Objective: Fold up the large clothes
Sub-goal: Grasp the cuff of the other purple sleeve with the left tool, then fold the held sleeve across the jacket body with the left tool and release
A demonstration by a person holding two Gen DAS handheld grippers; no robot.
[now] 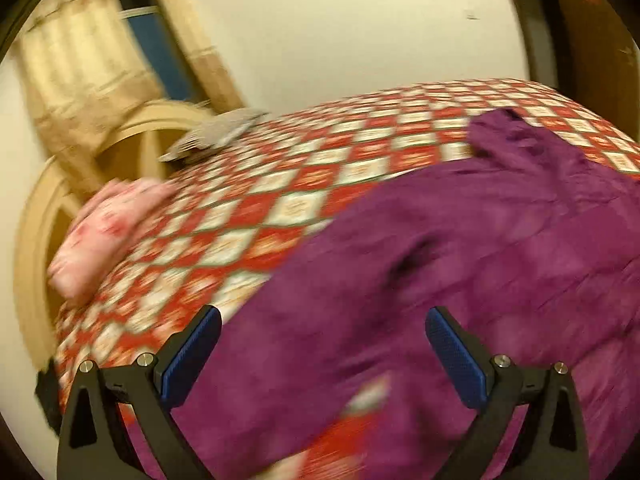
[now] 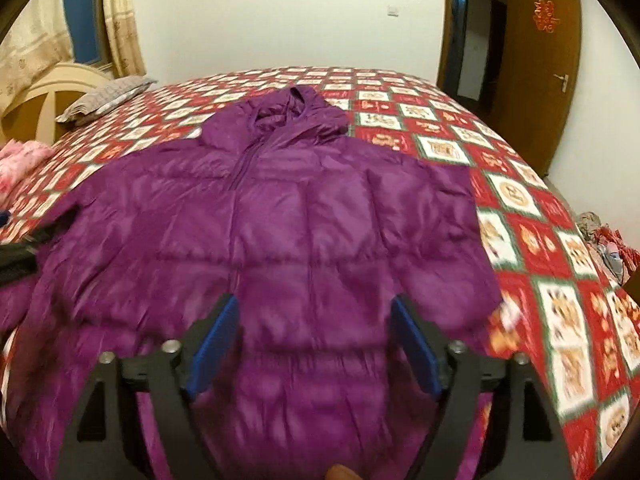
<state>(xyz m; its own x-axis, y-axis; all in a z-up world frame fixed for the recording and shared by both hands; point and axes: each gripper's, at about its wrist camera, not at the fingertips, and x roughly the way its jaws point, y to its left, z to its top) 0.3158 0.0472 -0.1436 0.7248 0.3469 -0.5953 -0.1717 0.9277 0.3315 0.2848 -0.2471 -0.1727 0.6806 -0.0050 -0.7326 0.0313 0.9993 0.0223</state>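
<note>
A purple hooded puffer jacket (image 2: 288, 224) lies spread front-up on the bed, hood toward the far wall and zipper running down its middle. My right gripper (image 2: 314, 308) hovers above the jacket's lower body, jaws wide apart, nothing between the blue pads (image 2: 212, 348). In the blurred left wrist view the same jacket (image 1: 460, 260) fills the right and lower part. My left gripper (image 1: 322, 320) stands open over its left edge with nothing held. A dark part of the left gripper (image 2: 20, 256) shows at the left edge of the right wrist view.
The bed carries a red and white checked cover (image 2: 520, 240). A grey pillow (image 2: 108, 96) lies by the cream headboard (image 2: 52, 92), and a pink folded cloth (image 2: 20, 160) lies at the left edge. A wooden door (image 2: 540, 72) stands at the back right; clutter (image 2: 604, 240) sits beside the bed.
</note>
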